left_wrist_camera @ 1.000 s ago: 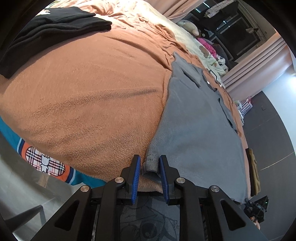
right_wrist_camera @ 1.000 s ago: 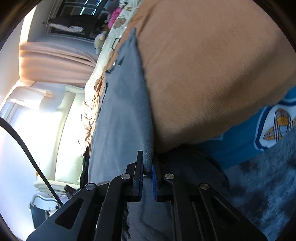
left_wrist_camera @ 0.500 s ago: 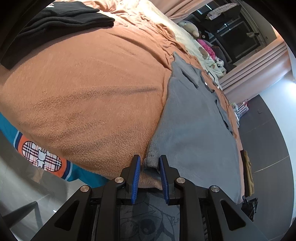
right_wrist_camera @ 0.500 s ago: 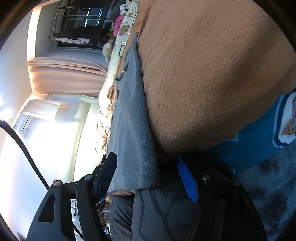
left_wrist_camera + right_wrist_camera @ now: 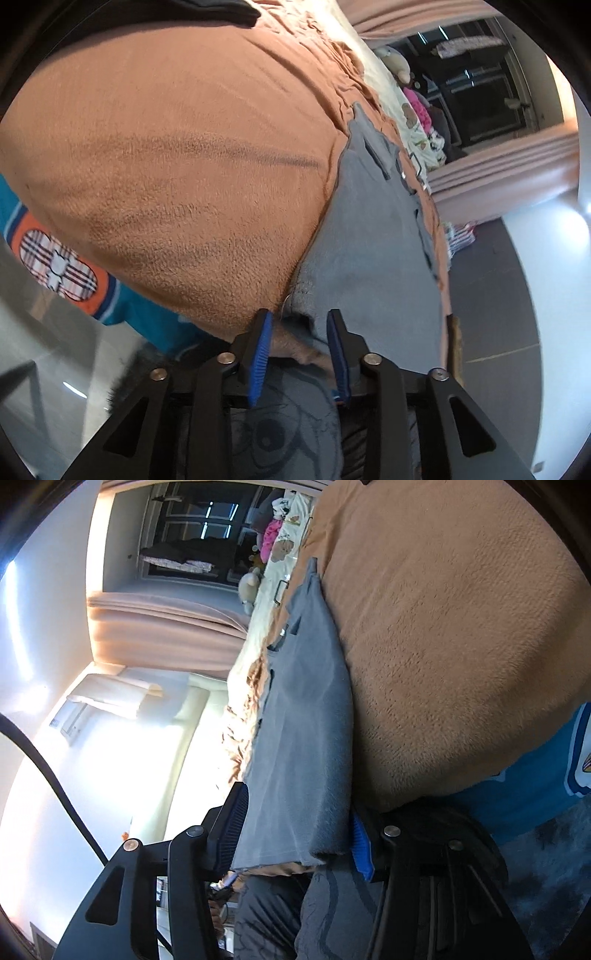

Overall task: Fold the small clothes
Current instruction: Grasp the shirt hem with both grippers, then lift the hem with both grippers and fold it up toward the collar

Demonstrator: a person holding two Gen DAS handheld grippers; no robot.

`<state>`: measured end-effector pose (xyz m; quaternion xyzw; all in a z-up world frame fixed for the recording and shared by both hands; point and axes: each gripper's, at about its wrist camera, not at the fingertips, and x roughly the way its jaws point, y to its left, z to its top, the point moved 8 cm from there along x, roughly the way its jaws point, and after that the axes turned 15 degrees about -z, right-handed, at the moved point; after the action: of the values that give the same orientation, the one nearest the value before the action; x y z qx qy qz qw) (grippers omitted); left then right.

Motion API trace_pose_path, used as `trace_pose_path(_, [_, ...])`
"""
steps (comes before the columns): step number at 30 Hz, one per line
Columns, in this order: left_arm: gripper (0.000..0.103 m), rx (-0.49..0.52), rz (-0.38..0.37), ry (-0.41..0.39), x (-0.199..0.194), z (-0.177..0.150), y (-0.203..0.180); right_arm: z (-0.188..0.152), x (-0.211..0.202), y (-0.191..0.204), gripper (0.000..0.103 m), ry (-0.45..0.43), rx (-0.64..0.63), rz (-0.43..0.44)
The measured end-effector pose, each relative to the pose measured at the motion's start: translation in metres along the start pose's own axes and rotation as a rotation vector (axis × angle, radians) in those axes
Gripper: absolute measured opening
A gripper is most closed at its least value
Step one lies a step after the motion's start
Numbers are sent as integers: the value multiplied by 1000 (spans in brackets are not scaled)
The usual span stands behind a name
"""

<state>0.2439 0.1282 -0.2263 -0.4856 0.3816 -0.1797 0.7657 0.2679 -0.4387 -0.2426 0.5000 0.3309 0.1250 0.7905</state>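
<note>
Left wrist view, left to right: a teal sheet [image 5: 147, 317] with a plaid bear patch hangs down the side of the bed at far left. Above it the orange blanket [image 5: 177, 155] covers most of the bed. A dark folded garment [image 5: 221, 11] sits at the far left part of the blanket, cut off by the frame. The grey garment [image 5: 373, 240] lies flat along the right edge of the bed, stretching from the near edge toward the far end.

Your left hand-held gripper [image 5: 299, 343] sits at the near edge of the bed, over the grey garment's near left corner. Its jaws have just been opening; they stand at a narrow gap. The corner lies between the blue pads, but neither pad presses on it.

Right wrist view, left to right: bright wall, a pink curtain [image 5: 166, 616], then the grey garment [image 5: 303, 720], then the orange blanket [image 5: 461, 627].

Your right hand-held gripper [image 5: 295, 830] is at the garment's near hem, at the bed's near edge. Its jaws have just been closing and stand moderately wide. The hem spans the gap between them. The left pad looks just beside the cloth's edge; whether the right pad touches it, you cannot tell from here. No grip is visible.
</note>
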Motion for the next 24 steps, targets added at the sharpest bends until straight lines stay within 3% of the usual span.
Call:
trace_pose_path(7, [40,-59,-33,-43,8,8,-6,8,15,15,49,3,9,-21])
trace_pose_path(16, [40,-85,-93,-31,21,8,-17,17,6,16,49,-28,7,-23])
trace_pose_path(24, [40,-44,-12,-64,24,8,-17,16,11,26,49,-41,-33,-131])
